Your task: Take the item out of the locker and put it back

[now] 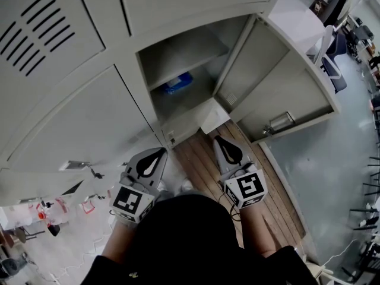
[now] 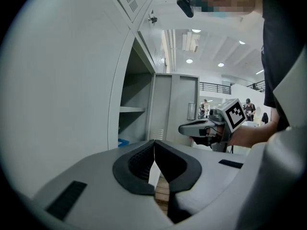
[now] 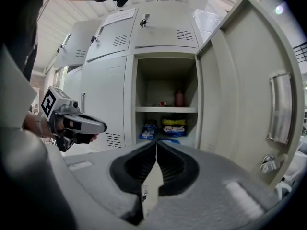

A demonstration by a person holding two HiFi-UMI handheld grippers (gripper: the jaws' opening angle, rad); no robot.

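Observation:
The open locker (image 1: 178, 55) stands ahead, its door (image 1: 279, 79) swung out to the right. In the right gripper view its shelf (image 3: 165, 109) carries a red bottle (image 3: 179, 98). Below lie a blue packet (image 3: 148, 130) and a yellow packet (image 3: 174, 122). The head view shows only the blue packet (image 1: 178, 82). My left gripper (image 1: 160, 152) and right gripper (image 1: 218, 139) hover side by side in front of the locker, outside it. Both are shut with nothing between the jaws. The left gripper (image 2: 154, 145) points at the locker's left edge, the right gripper (image 3: 157, 145) at the opening.
Closed lockers (image 1: 65, 117) fill the wall to the left. The door's metal handle (image 1: 279, 123) sticks out at the right. Wooden flooring (image 1: 267, 189) runs under the grippers. Cables and small clutter (image 1: 47, 212) lie at lower left. Office chairs (image 1: 332, 64) stand at far right.

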